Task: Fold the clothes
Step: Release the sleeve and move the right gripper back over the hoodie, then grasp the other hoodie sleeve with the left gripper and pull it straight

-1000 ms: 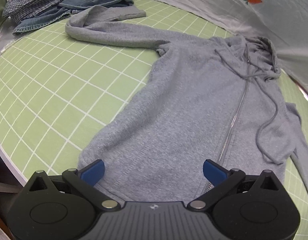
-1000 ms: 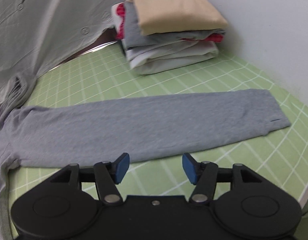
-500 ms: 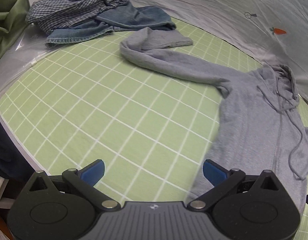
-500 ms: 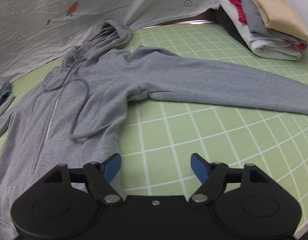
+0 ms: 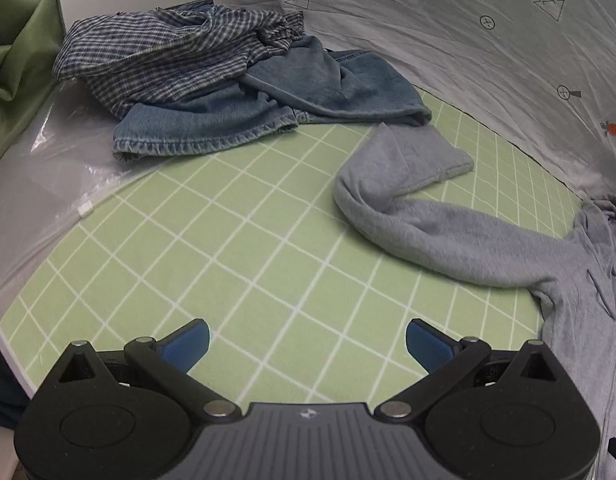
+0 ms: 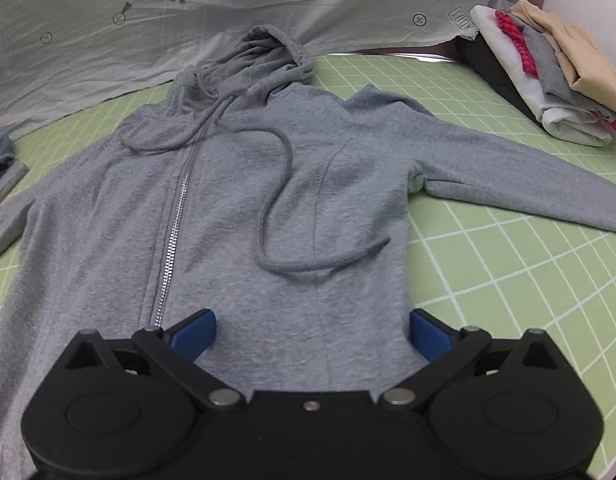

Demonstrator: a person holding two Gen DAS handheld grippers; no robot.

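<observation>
Across the green gridded tabletop (image 5: 227,240) lies a grey zip hoodie (image 6: 243,208), face up and spread out, and we judge that we are between laying it flat and making the first fold.

On the left, our left gripper (image 5: 307,340) hovers over bare mat with its blue fingers (image 5: 185,344) wide apart and nothing between them. The hoodie's left sleeve (image 5: 420,220) lies ahead and to the right of those fingers, well apart from them, bent back on itself with the cuff doubled over. Beyond it sits a heap of unfolded clothes (image 5: 211,88), a checked shirt on top of denim.

On the right, our right gripper (image 6: 312,332) hangs above the lower body of the hoodie. Its jaws have just been opening and its fingers (image 6: 195,330) now stand fully apart; grey cloth shows between them, but they do not press on it. The zipper (image 6: 175,232) runs just left of the left finger. The other sleeve (image 6: 508,184) stretches flat to the right, towards a stack of folded clothes (image 6: 556,76).

Next, we think, the bent sleeve needs straightening, then each sleeve must be pinched near its cuff and carried across the chest.
</observation>
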